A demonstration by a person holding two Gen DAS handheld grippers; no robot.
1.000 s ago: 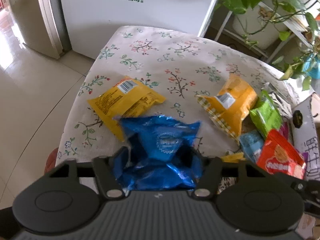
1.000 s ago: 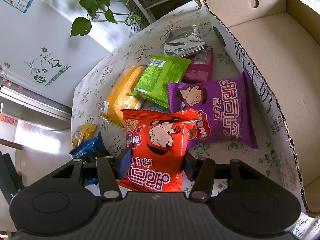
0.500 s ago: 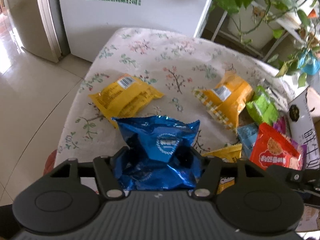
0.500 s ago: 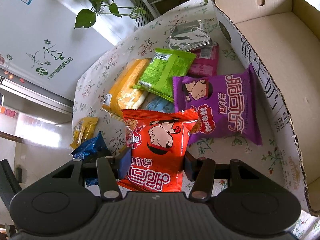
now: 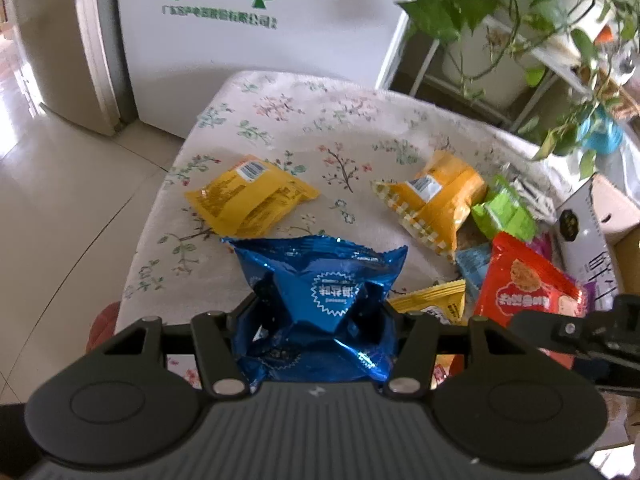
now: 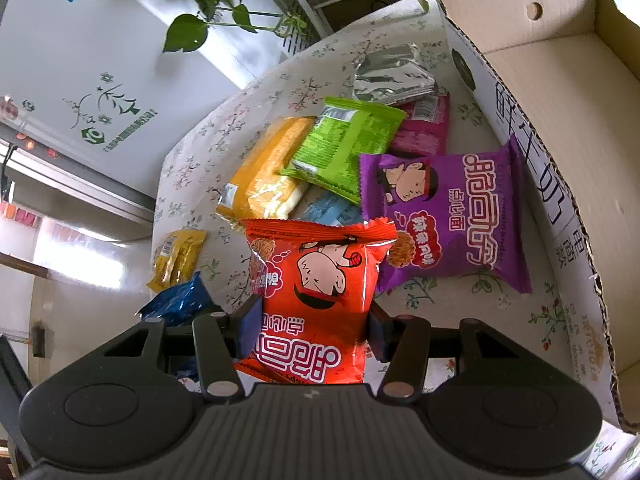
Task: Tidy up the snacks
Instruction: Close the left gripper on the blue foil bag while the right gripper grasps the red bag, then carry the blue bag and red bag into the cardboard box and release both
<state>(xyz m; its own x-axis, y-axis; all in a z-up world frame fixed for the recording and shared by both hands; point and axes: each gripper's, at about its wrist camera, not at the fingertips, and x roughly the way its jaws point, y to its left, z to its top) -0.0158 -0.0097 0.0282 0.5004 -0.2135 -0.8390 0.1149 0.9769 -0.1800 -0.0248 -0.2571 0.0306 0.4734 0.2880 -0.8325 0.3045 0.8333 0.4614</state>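
My left gripper (image 5: 320, 312) is closing on a crumpled blue foil snack pack (image 5: 320, 276), held just above the near edge of the floral tablecloth (image 5: 312, 128). The pack bulges between the two fingers. My right gripper (image 6: 314, 324) is shut on a red noodle-snack pack (image 6: 316, 264), which stands up out of the jaws over the table. To its right lies an open cardboard box (image 6: 560, 92), bare inside. The blue pack (image 6: 176, 304) shows at the lower left of the right wrist view, and the red pack (image 5: 528, 284) at the right of the left wrist view.
Loose on the cloth lie a purple pack (image 6: 444, 216), a green pack (image 6: 348, 144), an orange-yellow pack (image 6: 264, 176), a silver pack (image 6: 392, 76), a magenta pack (image 6: 424, 128) and a small yellow pack (image 5: 248, 200). Potted plants (image 5: 520, 4) and a white appliance (image 5: 240, 40) stand behind the table.
The left gripper has drawn back and up a little with the blue pack, and the pack looks more squeezed. The right gripper keeps still with the red pack.
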